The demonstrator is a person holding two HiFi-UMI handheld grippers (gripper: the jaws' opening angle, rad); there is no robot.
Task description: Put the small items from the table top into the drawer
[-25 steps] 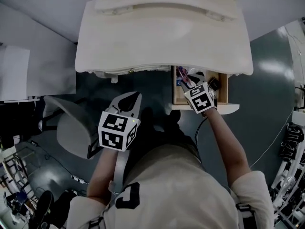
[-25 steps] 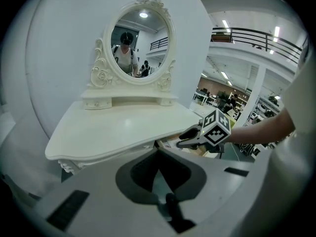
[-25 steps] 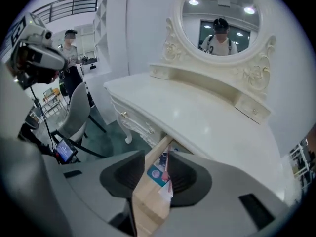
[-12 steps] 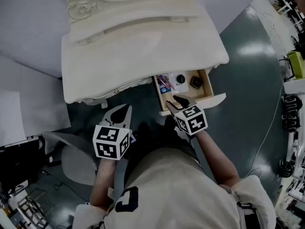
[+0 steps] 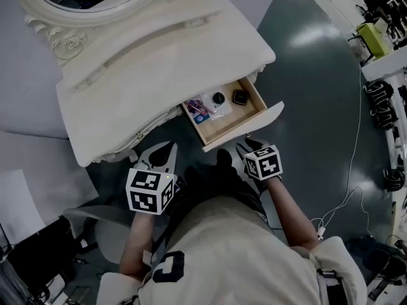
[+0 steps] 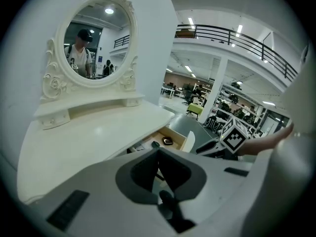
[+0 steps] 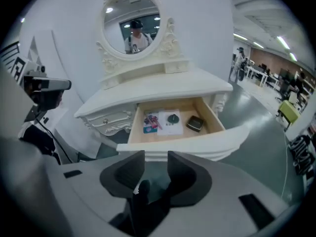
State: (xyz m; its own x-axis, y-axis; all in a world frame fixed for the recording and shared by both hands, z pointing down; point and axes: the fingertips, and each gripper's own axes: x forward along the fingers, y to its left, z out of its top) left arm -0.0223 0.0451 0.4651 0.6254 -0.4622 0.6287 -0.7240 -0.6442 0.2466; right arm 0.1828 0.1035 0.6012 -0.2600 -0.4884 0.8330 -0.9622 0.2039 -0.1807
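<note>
Closing drawer [image 5: 222, 134] judged as step in hand: small items [image 5: 219, 98] lie inside it, table top [image 5: 159, 62] looks bare. Right gripper [image 5: 250, 146] hangs just before drawer front [image 7: 197, 142], jaws parted, nothing between. Left gripper [image 5: 160, 152] clenched, empty, off to side. Press drawer front mid-width, push straight and slow, so drawer doesn't skew.

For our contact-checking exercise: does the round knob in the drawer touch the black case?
Apart. Right gripper view shows a gap between knob and case.
</note>
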